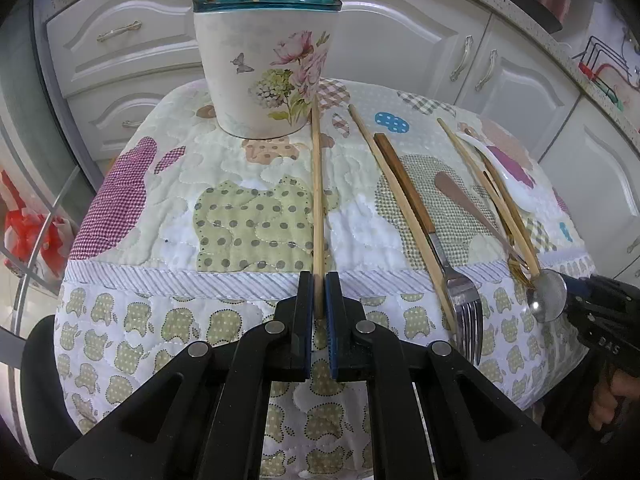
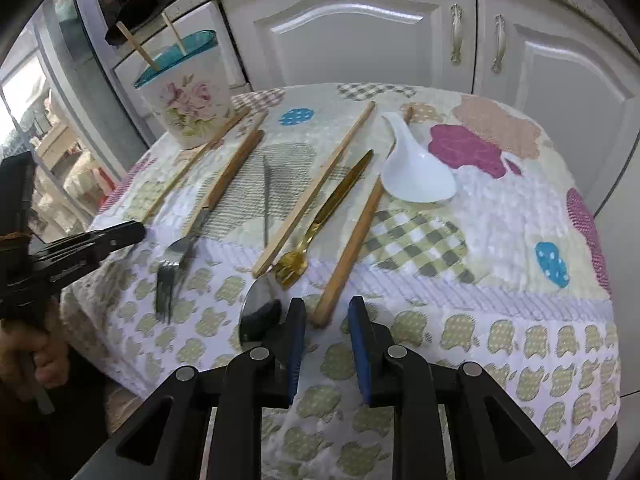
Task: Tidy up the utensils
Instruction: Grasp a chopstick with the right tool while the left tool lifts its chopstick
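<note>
on the quilted table (image 1: pixel 132 296), both grippers work the near ends of chopsticks.
left gripper (image 1: pixel 319 300) pinches a chopstick (image 1: pixel 317 184) low by its end, likely to tip it into the floral holder (image 1: pixel 266 68); right gripper (image 2: pixel 325 322), jaws apart, brackets another chopstick (image 2: pixel 352 246) beside the spoon (image 2: pixel 258 308).

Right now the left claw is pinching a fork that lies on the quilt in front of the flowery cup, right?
Not a fork. The left wrist view shows the left claw shut on a wooden chopstick, which lies on the quilt in front of the flowery cup.
</note>
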`<state>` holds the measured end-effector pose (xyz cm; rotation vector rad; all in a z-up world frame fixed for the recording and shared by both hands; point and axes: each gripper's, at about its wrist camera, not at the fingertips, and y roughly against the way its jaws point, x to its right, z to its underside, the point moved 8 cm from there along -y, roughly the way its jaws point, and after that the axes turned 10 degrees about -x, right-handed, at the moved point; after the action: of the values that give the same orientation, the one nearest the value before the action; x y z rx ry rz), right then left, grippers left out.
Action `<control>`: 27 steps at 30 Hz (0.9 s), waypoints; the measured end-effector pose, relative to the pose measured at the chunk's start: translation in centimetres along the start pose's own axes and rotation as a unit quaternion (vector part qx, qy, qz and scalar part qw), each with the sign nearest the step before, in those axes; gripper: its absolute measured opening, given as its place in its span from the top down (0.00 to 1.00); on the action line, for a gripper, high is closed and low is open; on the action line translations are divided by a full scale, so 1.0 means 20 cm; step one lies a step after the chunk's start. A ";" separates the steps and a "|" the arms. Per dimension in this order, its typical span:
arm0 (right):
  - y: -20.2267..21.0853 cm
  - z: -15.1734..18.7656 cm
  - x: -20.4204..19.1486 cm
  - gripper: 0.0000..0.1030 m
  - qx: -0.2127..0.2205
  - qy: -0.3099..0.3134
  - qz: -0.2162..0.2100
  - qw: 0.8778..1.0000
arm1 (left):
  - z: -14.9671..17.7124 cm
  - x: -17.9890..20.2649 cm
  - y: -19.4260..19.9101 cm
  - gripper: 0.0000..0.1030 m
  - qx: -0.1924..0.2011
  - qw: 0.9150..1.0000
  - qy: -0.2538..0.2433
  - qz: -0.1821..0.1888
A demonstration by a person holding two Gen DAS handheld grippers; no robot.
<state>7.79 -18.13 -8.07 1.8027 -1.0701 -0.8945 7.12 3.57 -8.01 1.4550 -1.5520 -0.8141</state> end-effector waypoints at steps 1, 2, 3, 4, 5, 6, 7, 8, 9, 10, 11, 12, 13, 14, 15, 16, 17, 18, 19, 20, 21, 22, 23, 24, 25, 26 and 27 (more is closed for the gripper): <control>0.00 0.00 0.01 0.90 0.000 0.000 0.007 1.000 | 0.00 0.00 0.00 0.95 0.000 1.000 0.000 0.000; 0.01 0.00 0.02 0.90 0.001 -0.003 0.011 1.000 | 0.00 0.00 0.00 0.95 0.000 1.000 0.000 0.001; 0.01 0.01 0.03 0.91 0.001 -0.004 0.012 1.000 | 0.00 0.00 0.00 0.95 0.000 1.000 0.000 0.000; 0.02 0.01 0.03 0.92 0.001 -0.006 0.013 1.000 | 0.00 0.00 0.00 0.95 0.000 1.000 0.000 0.000; 0.02 0.02 0.04 0.92 0.002 -0.011 0.018 1.000 | 0.00 0.00 0.00 0.95 0.000 1.000 0.001 0.001; 0.03 0.02 0.05 0.92 0.002 -0.013 0.021 1.000 | 0.00 0.00 0.00 0.96 0.000 1.000 0.001 0.001; 0.02 0.02 0.05 0.92 0.000 -0.013 0.018 1.000 | 0.00 -0.01 0.00 0.95 -0.001 1.000 0.001 0.001; 0.02 0.02 0.05 0.92 -0.002 -0.014 0.016 1.000 | 0.00 -0.01 -0.01 0.95 -0.002 1.000 0.000 0.001; 0.02 0.02 0.05 0.92 -0.002 -0.015 0.013 1.000 | 0.00 0.00 -0.01 0.95 -0.002 1.000 0.000 0.001; 0.02 0.02 0.05 0.92 -0.002 -0.017 0.012 1.000 | 0.00 0.00 -0.01 0.95 -0.002 1.000 0.000 0.001; 0.02 0.02 0.05 0.92 -0.001 -0.017 0.013 1.000 | 0.00 0.00 -0.01 0.96 -0.002 1.000 0.001 0.001; 0.02 0.02 0.05 0.92 -0.002 -0.015 0.014 1.000 | 0.00 -0.01 -0.01 0.96 -0.002 1.000 0.002 0.003; 0.02 0.02 0.06 0.92 -0.002 -0.014 0.015 1.000 | 0.00 -0.01 -0.01 0.96 -0.002 1.000 0.003 0.004; 0.02 0.02 0.06 0.92 -0.002 -0.015 0.015 1.000 | 0.00 -0.01 -0.01 0.96 -0.004 1.000 0.004 0.008; 0.02 0.02 0.07 0.92 -0.001 -0.017 0.016 1.000 | 0.00 -0.01 0.00 0.96 -0.006 1.000 0.006 0.014; 0.03 0.02 0.06 0.92 0.001 -0.018 0.017 1.000 | 0.00 -0.01 0.01 0.96 -0.007 1.000 0.009 0.022; 0.05 0.01 0.05 0.92 0.007 -0.019 0.017 1.000 | -0.01 -0.01 0.04 0.96 -0.003 1.000 0.008 0.028; 0.09 0.00 0.06 0.92 0.022 -0.021 0.016 0.999 | -0.02 -0.01 0.07 0.96 0.003 1.000 0.005 0.028; 0.13 -0.01 0.05 0.92 0.034 -0.022 0.017 0.999 | -0.04 0.00 0.11 0.96 0.011 1.000 0.002 0.029; 0.17 -0.03 0.06 0.93 0.045 -0.023 0.016 0.999 | -0.05 0.00 0.16 0.96 0.021 0.999 0.000 0.030; 0.22 -0.04 0.06 0.93 0.058 -0.024 0.013 0.998 | -0.07 -0.01 0.21 0.96 0.031 0.999 -0.002 0.031; 0.28 -0.06 0.06 0.93 0.072 -0.026 0.011 0.997 | -0.08 -0.01 0.26 0.96 0.042 0.999 -0.004 0.031; 0.33 -0.08 0.06 0.93 0.083 -0.027 0.009 0.996 | -0.10 -0.01 0.31 0.96 0.054 0.998 -0.005 0.031; 0.38 -0.10 0.06 0.93 0.096 -0.028 0.008 0.995 | -0.12 -0.01 0.36 0.96 0.066 0.997 -0.004 0.033; 0.43 -0.13 0.05 0.93 0.110 -0.027 0.004 0.994 | -0.14 -0.01 0.40 0.96 0.075 0.997 -0.002 0.035; 0.48 -0.15 0.05 0.93 0.121 -0.026 0.002 0.992 | -0.17 -0.02 0.45 0.96 0.085 0.996 0.000 0.038; 0.53 -0.18 0.04 0.93 0.133 -0.025 0.001 0.991 | -0.19 -0.03 0.50 0.96 0.096 0.994 0.002 0.041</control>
<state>7.79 -20.90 2.82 2.0044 -1.2714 -0.8308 6.05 5.55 2.49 1.5171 -1.7135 -0.6259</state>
